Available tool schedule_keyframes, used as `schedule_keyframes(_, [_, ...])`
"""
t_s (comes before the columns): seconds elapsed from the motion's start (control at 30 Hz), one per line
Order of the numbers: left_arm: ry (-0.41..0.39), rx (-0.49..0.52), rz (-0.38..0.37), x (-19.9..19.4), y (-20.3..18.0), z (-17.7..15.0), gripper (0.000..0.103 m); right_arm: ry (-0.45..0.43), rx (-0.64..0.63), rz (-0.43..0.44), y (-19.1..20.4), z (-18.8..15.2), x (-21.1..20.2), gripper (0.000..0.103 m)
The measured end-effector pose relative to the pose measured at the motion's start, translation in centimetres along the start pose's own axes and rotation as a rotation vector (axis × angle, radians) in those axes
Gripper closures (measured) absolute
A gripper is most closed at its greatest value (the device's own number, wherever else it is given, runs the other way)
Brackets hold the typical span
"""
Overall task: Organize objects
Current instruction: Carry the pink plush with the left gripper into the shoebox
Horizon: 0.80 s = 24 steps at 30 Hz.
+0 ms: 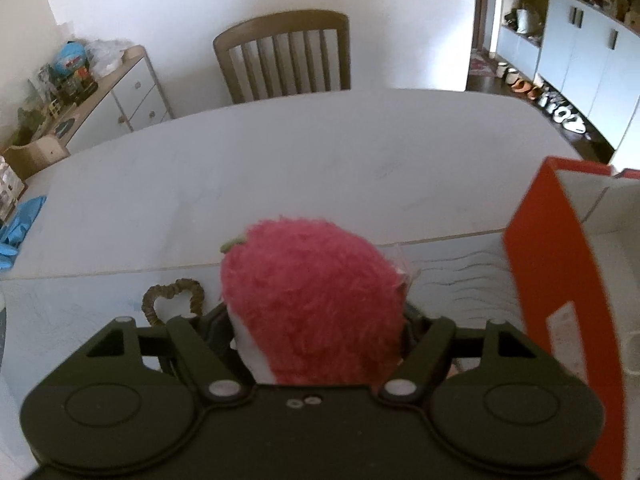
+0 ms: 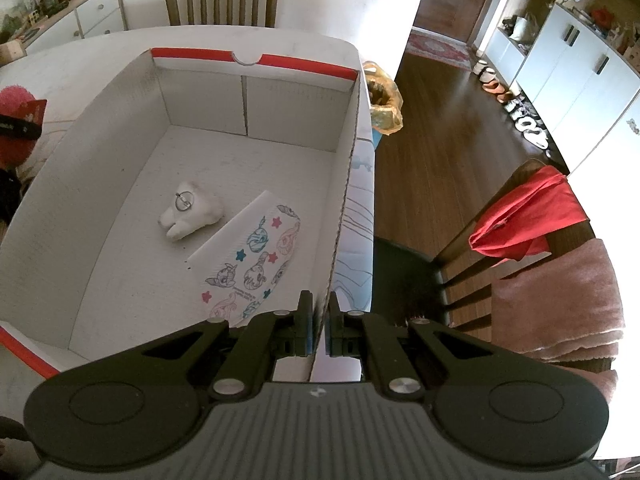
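Note:
My left gripper is shut on a fluffy pink plush toy and holds it above the table, just left of the red-and-white cardboard box. My right gripper is shut on the right wall of that box, one finger inside and one outside. Inside the box lie a white tooth-shaped keychain toy and a printed face-mask pack with cartoon ponies. The pink toy also shows at the far left of the right wrist view.
A brown scrunchie lies on the white table by my left gripper. Blue cloth sits at the left edge. A wooden chair stands behind the table. Another chair with red cloth stands to the right.

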State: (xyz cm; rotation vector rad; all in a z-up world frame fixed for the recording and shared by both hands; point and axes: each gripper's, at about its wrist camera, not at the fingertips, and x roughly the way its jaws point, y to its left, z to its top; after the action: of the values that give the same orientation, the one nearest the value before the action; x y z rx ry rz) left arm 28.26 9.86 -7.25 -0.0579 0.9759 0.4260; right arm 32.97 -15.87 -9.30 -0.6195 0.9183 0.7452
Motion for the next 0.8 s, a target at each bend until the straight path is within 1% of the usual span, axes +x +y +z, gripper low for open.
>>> schedule_keyframes(0.13, [-0.02, -0.001, -0.043, -1.9, -0.7, 0.4, 0.029, -0.003, -0.007, 0.005, -0.1, 0.0, 0.0, 0.098])
schedule_keyframes(0.33, [-0.064, 0.025, -0.136, -5.5, -2.6, 0.9, 0.029, -0.006, -0.021, 0.011, -0.1, 0.0, 0.0, 0.098])
schedule_keyframes(0.6, [-0.119, 0.107, -0.26, -9.7, -7.0, 1.8, 0.029, -0.013, -0.029, 0.028, -0.4, -0.1, 0.0, 0.098])
schedule_keyframes(0.7, [-0.125, 0.137, -0.305, -10.6, -9.1, 2.1, 0.029, -0.018, -0.03, 0.035, -0.5, -0.2, 0.0, 0.098])
schedule_keyframes(0.8, [-0.127, 0.173, -0.339, -10.7, -11.3, 2.5, 0.029, -0.022, -0.035, 0.043, -0.6, -0.2, 0.1, 0.098])
